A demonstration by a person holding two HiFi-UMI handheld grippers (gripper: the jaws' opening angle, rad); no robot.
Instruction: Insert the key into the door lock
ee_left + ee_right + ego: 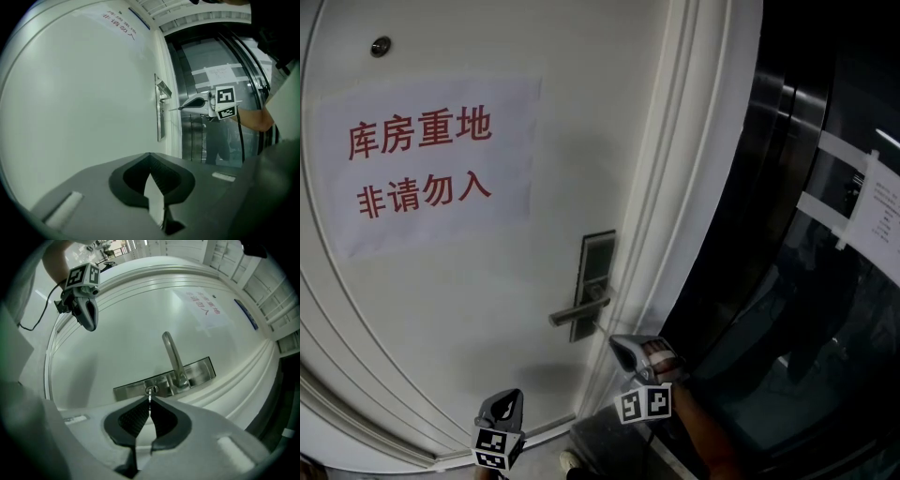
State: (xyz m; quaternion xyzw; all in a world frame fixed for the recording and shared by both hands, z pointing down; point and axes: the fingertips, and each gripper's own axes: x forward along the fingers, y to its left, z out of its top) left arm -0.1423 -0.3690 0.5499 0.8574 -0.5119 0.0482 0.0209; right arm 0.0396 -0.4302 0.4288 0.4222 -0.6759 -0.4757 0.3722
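- Step in hand: lining up for insertion. Your right tool (150, 405) pinches the key (149, 398), its tip just before the keyhole (151, 390) in the lock plate (199, 372). Whether it has entered is unclear.
- Your left tool (150, 157) is pressed together, empty, apart from the door (84, 93).
- Next, likely: match blade to slot and push straight in. Any skew risks jamming.

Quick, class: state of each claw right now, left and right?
Left claw: closed, nothing in it.
Right claw: closed on the key.
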